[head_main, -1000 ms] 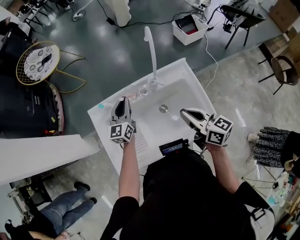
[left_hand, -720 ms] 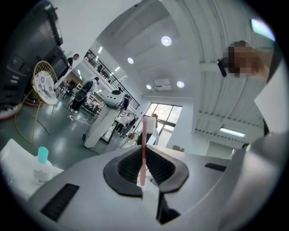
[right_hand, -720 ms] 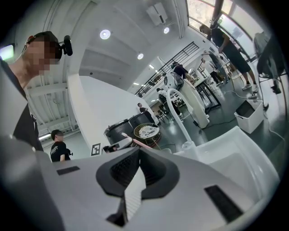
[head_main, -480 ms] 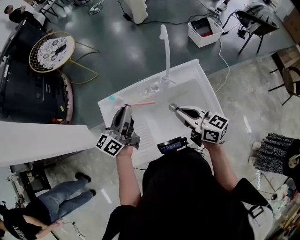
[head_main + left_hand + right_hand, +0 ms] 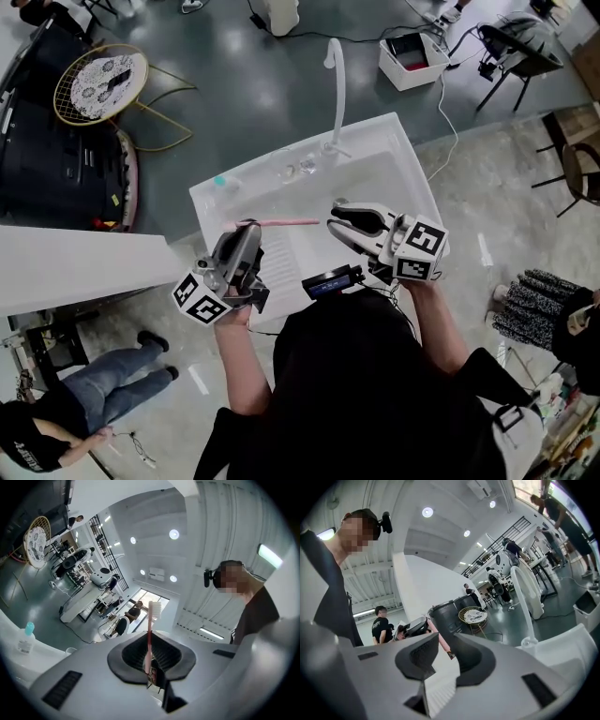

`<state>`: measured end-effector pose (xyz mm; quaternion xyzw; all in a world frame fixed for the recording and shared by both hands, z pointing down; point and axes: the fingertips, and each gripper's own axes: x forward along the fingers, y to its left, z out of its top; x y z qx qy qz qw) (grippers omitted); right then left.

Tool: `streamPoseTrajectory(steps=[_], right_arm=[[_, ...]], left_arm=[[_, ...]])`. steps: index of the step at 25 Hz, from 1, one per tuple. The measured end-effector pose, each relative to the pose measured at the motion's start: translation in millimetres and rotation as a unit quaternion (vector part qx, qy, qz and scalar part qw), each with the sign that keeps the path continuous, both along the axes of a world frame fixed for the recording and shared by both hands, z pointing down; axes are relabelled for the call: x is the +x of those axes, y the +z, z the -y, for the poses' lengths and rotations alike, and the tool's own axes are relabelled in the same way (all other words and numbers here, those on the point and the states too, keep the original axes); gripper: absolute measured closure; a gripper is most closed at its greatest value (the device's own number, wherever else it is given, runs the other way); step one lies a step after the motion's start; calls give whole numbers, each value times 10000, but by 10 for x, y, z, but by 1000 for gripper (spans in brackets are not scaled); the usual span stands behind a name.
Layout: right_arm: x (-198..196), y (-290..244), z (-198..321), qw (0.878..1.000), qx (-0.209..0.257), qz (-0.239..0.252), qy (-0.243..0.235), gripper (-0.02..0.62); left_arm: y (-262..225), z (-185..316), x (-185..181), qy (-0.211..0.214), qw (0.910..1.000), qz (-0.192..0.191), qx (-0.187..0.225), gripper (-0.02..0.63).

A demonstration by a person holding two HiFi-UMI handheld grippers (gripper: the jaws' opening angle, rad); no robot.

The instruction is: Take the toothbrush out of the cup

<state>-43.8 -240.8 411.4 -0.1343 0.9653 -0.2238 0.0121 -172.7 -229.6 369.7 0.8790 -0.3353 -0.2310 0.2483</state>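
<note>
A pink toothbrush point(image 5: 286, 222) with white bristles point(image 5: 154, 607) lies level over the white sink point(image 5: 394, 169). My left gripper point(image 5: 246, 229) is shut on its handle point(image 5: 149, 651), in front of the sink's left side. The right gripper point(image 5: 335, 217) faces it from the right. Its jaws are opening, and the brush's free end point(image 5: 440, 644) lies in the gap between them without the pads pressing on it. A clear cup point(image 5: 288, 172) stands empty on the sink's back rim near the faucet point(image 5: 336, 84), well away from both grippers.
A small bottle with a teal cap point(image 5: 218, 182) stands at the sink's back left corner. A white partition point(image 5: 75, 267) lies left of the sink. Beyond are a white box point(image 5: 412, 58), a gold round table point(image 5: 98, 80) and chairs point(image 5: 511, 42). A person point(image 5: 103, 394) is at the lower left.
The left gripper rose and rolled, bringing the toothbrush up from the sink's back rim until it lies level. The right gripper moved left to the brush's end and opened its jaws.
</note>
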Motion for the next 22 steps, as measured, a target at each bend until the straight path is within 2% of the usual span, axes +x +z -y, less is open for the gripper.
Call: streamPoseTrajectory(steps=[3,11,14,22], right_arm=[[-72,-76,-57,9997,151,20,-172,466],[-339,-86,-371,9944,394,-108,-973,466],[-393,-31,-469,9923,338,-122,-1184,466],[-421,-77,-646,9860,136,121,-1658,468]], left_arm=[[-57,-62,45,249,9996,114,63,577],[-133,-202,205,1021,9942,293,149,577],[-119,-283,282,1280,9905,443,236,577],[-212,-415,403,1722,9820,559,537,577]])
